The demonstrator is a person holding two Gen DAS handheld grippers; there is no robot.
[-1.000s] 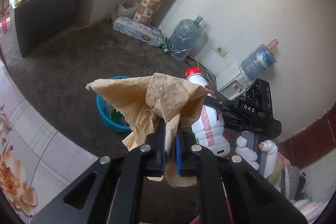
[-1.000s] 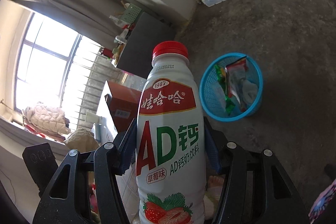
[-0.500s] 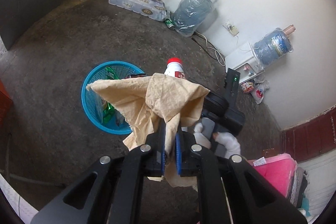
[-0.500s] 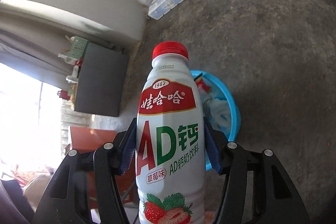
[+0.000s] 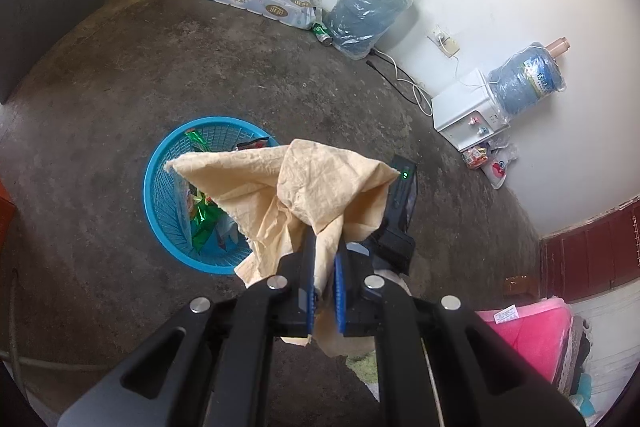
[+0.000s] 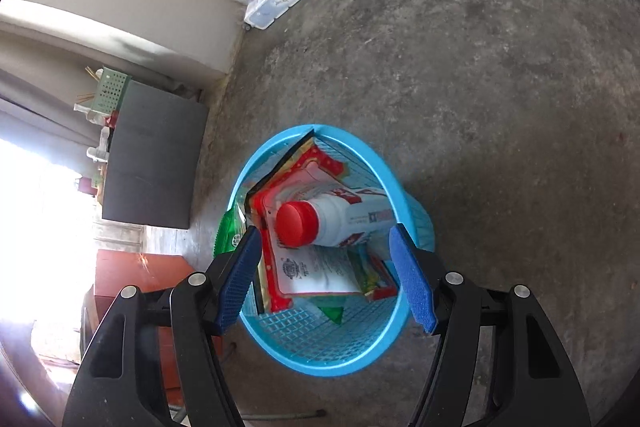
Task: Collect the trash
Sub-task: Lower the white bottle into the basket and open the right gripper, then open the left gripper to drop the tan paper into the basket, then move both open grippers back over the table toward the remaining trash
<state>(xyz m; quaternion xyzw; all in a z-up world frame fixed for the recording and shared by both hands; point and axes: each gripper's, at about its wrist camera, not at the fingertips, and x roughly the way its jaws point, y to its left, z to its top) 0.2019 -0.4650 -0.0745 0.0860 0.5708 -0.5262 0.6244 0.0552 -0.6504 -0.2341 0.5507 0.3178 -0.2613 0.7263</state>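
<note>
Fingers of the left gripper (image 5: 322, 279) closed tight on the crumpled tan paper (image 5: 304, 187), carried lower than a second ago and now near the blue basket (image 5: 154, 211), hanging just to its right, not yet over the opening. Right gripper (image 6: 330, 275): fingers have just been opening and stand wide, nothing pressed between them. White drink bottle (image 6: 332, 217) (red cap), clamped upright half a second ago, now lies on its side on the wrappers (image 6: 304, 267) inside the basket. So the bottle is delivered; judged next: shift the paper over the rim and let go. Floor (image 6: 500, 87) around the basket looks bare.
</note>
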